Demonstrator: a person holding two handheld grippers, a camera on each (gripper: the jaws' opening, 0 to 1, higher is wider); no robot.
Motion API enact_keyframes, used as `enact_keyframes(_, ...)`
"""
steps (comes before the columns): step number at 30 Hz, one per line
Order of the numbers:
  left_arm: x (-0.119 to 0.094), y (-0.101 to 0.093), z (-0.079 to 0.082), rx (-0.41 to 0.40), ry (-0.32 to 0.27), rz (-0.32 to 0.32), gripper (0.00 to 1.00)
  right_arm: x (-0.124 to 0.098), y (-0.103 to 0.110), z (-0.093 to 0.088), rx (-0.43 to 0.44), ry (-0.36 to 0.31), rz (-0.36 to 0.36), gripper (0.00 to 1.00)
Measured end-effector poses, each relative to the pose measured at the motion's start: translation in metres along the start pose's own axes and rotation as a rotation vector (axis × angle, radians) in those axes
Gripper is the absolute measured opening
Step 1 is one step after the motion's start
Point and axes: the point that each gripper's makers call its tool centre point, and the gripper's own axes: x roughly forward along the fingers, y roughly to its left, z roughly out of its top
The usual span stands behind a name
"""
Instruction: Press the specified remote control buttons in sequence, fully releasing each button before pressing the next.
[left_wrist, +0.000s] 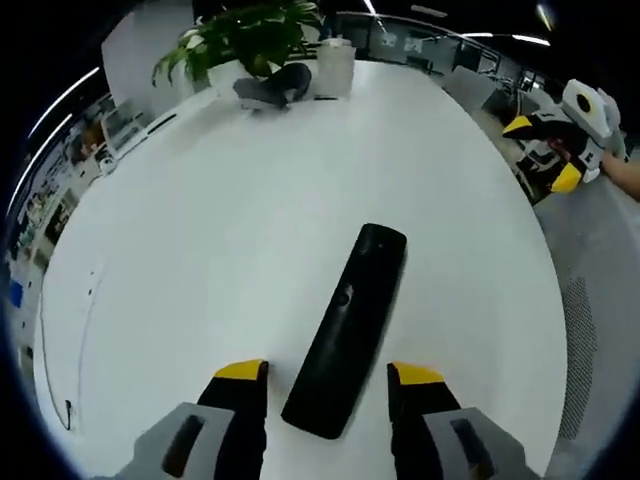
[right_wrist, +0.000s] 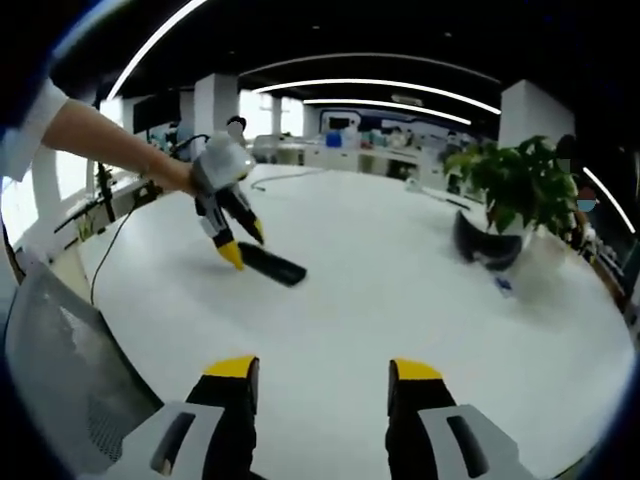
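A long black remote control lies on the white table. Its near end sits between the yellow-tipped jaws of my left gripper, which stands open with a gap on each side of the remote. In the right gripper view a hand holds the left gripper over one end of the remote. My right gripper is open and holds nothing, hovering above the table well short of the remote. It also appears off the table's right edge as the right gripper, jaws apart.
A potted plant stands at the far end beside a dark curved object and a white container. A grey mesh chair sits by the table edge. A cable runs off the table.
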Motion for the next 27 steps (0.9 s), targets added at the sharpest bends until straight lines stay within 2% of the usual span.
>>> enact_keyframes(3,0.002,-0.005,0.002,0.031,0.013,-0.042,0.39,0.0,0.0,0.0,-0.002,0.001,0.002,0.48)
enact_keyframes(5,0.003,-0.003,0.004,0.047,0.009,-0.038,0.34,0.001,0.0,0.0,0.0,0.001,0.005,0.47)
enact_keyframes(6,0.003,-0.002,0.004,0.052,0.01,-0.038,0.28,0.001,0.0,0.001,0.001,0.0,0.006,0.47)
enact_keyframes(9,0.003,-0.002,0.005,0.076,0.011,-0.045,0.26,0.001,0.0,0.0,0.0,0.003,0.008,0.46)
enact_keyframes(12,0.002,-0.007,0.006,0.135,0.009,-0.067,0.24,0.001,-0.001,0.001,-0.002,0.001,0.007,0.46)
enact_keyframes(16,0.002,-0.01,0.005,0.108,0.031,-0.057,0.23,0.001,-0.002,0.001,-0.008,0.002,0.002,0.46)
enact_keyframes(27,0.0,-0.026,0.0,0.147,0.068,-0.076,0.23,0.002,-0.002,-0.001,-0.016,0.016,0.004,0.44)
